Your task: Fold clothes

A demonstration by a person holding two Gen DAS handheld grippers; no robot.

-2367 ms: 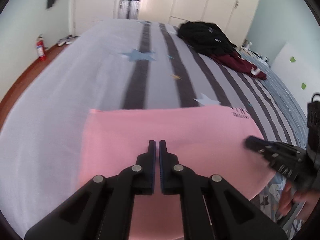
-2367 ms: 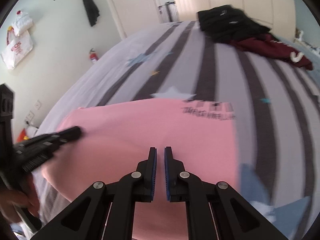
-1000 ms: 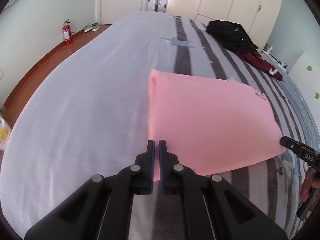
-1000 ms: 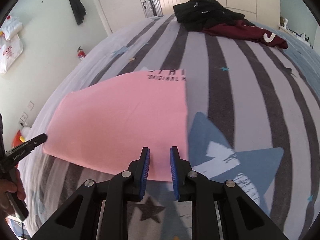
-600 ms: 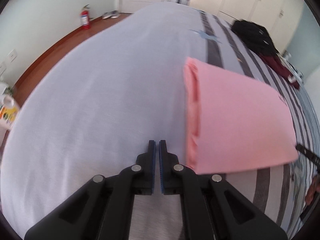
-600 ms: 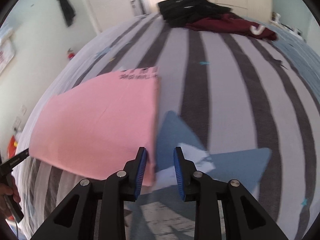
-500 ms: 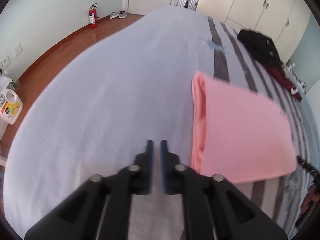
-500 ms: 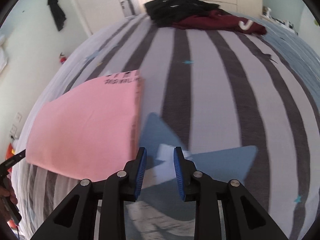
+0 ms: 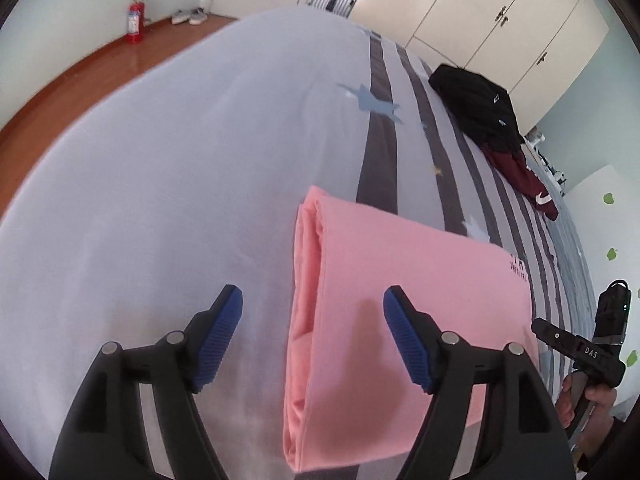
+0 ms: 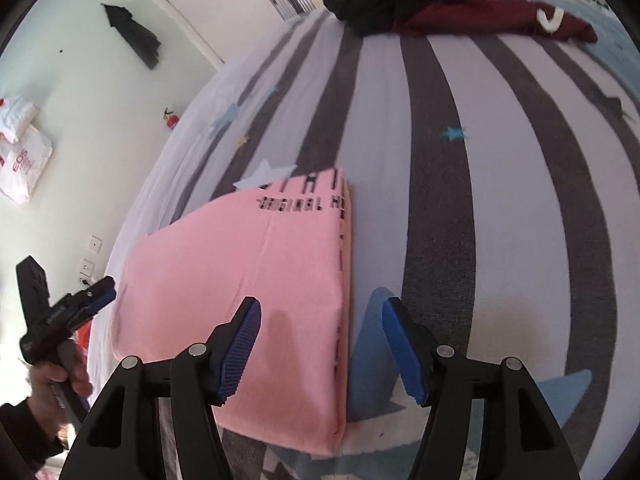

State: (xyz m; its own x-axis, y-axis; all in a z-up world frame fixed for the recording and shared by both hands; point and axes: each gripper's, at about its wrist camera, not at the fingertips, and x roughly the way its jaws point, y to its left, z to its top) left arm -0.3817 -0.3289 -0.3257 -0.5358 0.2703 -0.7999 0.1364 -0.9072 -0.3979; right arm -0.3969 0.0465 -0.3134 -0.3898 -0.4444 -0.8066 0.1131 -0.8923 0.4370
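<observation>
Left claw (image 9: 312, 312) is opening, gripping nothing, poised over the folded pink garment's (image 9: 400, 312) left edge on the striped bed (image 9: 180, 152). Right claw (image 10: 322, 320) is likewise opening and empty, straddling that garment's right edge.

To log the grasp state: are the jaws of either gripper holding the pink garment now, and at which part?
Nothing is held. Both sets of jaws are opening, each straddling one end edge of the folded pink garment without pressing it.
</observation>
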